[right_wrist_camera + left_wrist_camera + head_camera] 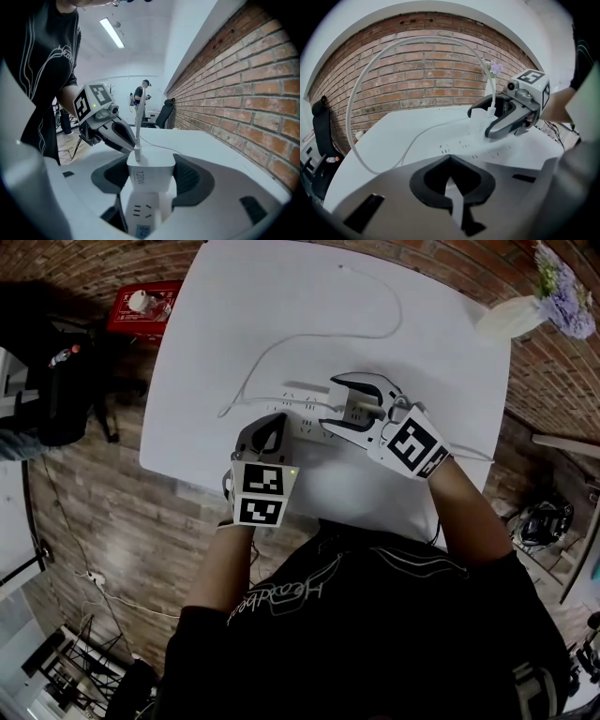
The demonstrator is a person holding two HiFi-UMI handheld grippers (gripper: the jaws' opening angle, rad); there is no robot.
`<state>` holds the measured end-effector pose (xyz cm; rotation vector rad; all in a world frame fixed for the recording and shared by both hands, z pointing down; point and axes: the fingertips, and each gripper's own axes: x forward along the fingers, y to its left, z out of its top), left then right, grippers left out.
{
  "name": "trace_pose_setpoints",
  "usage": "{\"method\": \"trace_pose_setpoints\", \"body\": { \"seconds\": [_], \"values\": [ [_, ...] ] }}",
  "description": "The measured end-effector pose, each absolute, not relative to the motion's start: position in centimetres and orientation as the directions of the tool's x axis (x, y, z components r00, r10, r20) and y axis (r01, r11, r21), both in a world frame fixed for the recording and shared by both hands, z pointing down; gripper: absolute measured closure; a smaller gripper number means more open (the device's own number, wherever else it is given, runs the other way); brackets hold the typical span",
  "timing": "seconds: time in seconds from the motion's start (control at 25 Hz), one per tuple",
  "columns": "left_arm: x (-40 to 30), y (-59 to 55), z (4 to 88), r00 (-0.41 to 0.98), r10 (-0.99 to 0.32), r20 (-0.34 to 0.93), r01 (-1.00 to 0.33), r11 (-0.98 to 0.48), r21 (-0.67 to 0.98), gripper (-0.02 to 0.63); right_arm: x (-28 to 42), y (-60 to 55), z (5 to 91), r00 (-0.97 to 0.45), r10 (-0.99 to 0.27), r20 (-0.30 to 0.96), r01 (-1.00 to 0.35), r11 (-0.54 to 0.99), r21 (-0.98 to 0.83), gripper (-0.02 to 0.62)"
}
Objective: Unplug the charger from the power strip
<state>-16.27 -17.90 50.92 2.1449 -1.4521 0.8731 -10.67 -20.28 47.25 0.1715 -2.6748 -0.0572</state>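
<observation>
Closest to the lens in the right gripper view, the dark pads (193,176) of the right gripper (333,402) sit against both sides of the white charger (150,168), so the jaws are closed on it. The charger stands upright on the white power strip (139,213), towards its right end. I cannot tell from these views whether its pins are seated in the socket. A white cable (375,329) rises from the top of the charger and loops across the white table (281,296).

The left gripper (267,427) is over the other end of the strip. Its jaws are drawn together with the tips meeting, and only a thin sliver of white shows between them. It appears to rest on the strip, holding nothing.

At the far right corner of the table stands a pale vase of purple flowers (553,292). A red box (142,306) sits on the brick-patterned floor beyond the left edge.
</observation>
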Motion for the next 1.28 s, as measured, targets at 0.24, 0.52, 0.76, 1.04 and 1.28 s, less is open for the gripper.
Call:
{"method": "trace_pose_setpoints", "body": {
  "seconds": [0.24, 0.52, 0.76, 1.04, 1.28],
  "values": [
    [-16.34, -17.88, 50.9, 0.256, -0.677, 0.69, -0.926, -0.377, -0.026, 0.603, -10.68, -20.55, 47.34, -0.883, -0.112, 0.456, -0.129, 0.992, -0.006, 0.344],
    [-16.11, -17.94, 50.94, 0.241, -0.668, 0.704, -0.925, -0.377, -0.042, 0.603, -10.49, -19.76, 46.9, -0.882, -0.181, 0.436, -0.134, 0.981, 0.137, 0.344],
    [-16.11, -17.98, 50.98, 0.243, -0.666, 0.705, -0.918, -0.392, -0.054, 0.603, -10.23, -20.37, 47.27, -0.884, -0.156, 0.441, -0.177, 0.984, -0.006, 0.344],
    [-16.12, -17.86, 51.07, 0.251, -0.645, 0.722, -0.918, -0.396, -0.035, 0.604, -10.44, -19.86, 46.99, -0.876, -0.176, 0.449, -0.15, 0.984, 0.093, 0.345],
    [-16.01, -17.83, 51.23, 0.247, -0.646, 0.722, -0.914, -0.403, -0.047, 0.604, -10.24, -19.93, 47.15, -0.877, -0.187, 0.442, -0.175, 0.982, 0.068, 0.344]
  ]
}}
